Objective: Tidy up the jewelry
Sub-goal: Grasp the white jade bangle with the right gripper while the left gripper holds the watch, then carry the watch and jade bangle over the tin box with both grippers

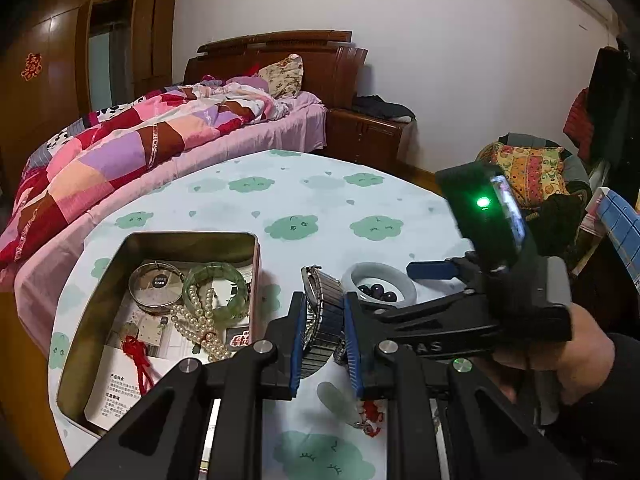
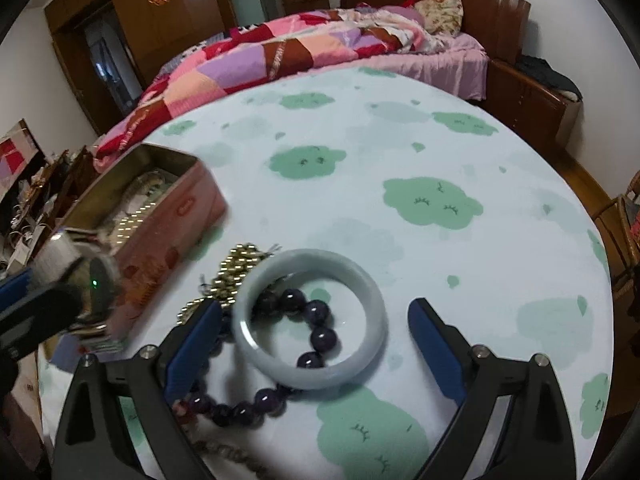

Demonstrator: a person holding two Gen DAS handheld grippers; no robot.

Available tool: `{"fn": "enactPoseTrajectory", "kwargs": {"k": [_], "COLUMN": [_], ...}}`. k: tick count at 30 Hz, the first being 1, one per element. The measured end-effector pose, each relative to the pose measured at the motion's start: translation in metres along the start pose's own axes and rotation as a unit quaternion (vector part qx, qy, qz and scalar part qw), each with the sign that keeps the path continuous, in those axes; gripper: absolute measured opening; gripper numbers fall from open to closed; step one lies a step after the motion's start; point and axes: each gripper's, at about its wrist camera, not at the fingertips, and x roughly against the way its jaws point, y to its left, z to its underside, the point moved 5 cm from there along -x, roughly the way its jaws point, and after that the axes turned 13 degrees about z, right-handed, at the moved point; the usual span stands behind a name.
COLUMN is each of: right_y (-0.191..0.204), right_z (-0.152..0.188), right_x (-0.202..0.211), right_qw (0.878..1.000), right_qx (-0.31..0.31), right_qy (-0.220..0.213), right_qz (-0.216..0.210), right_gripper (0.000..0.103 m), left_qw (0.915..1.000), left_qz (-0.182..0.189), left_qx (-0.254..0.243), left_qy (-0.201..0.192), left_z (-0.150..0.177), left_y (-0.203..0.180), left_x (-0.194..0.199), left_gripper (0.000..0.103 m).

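Left gripper [image 1: 323, 334] clenched on silver metal-band wristwatch [image 1: 322, 320], probably for open pink tin box [image 1: 160, 240]. Right gripper [image 2: 316, 338] released, jaws wide, straddling pale jade bangle [image 2: 310, 320] to grasp next.

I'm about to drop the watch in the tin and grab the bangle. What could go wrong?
The watch hangs from the left tool by its band alone, so it may swing or slip before reaching the tin. The pale bangle lies across the purple bead string; the open right tool could drag those beads.
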Motion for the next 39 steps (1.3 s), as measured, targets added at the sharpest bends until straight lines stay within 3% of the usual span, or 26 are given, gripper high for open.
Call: {"fn": "enactPoseTrajectory", "kwargs": {"k": [2,3,10,15,22,39], "right_y": [-0.002,-0.002,-0.007,-0.006,0.008,0.071], "right_z": [0.000,0.000,0.003,0.001,-0.012,-0.047], "right_x": [0.000,0.002,0.008,0.028,0.058,0.083], "right_qw": [1.000,1.000,1.000,0.998,0.996,0.989], "right_qx": [-0.002,-0.001,-0.004,0.004,0.011,0.055], "right_qy": [-0.001,-0.003,-0.014,-0.049,-0.092,-0.139], "right_qz": [0.002,-0.002,0.010,0.026,0.017,-0.022], "right_gripper": [0.088,0.077,0.078,0.078,0.078,0.078], "left_qw": [1.0000,1.0000,0.9999,0.9997,0.9988,0.9926], "left_qz": [-0.002,-0.003,-0.007,-0.010,-0.025,-0.095], "left_qx": [-0.001,-0.002,-0.004,-0.007,-0.007,0.037], "left_qy": [-0.002,-0.003,-0.010,-0.022,-0.041,-0.066], "left_z": [-0.001,-0.001,-0.003,-0.009,-0.014,-0.003], "left_y": [0.000,0.000,0.000,0.000,0.007,0.077], "left_x": [0.002,0.003,0.009,0.021,0.042,0.085], "left_gripper": [0.018,0.018,0.018,0.018,0.018,0.018]}}
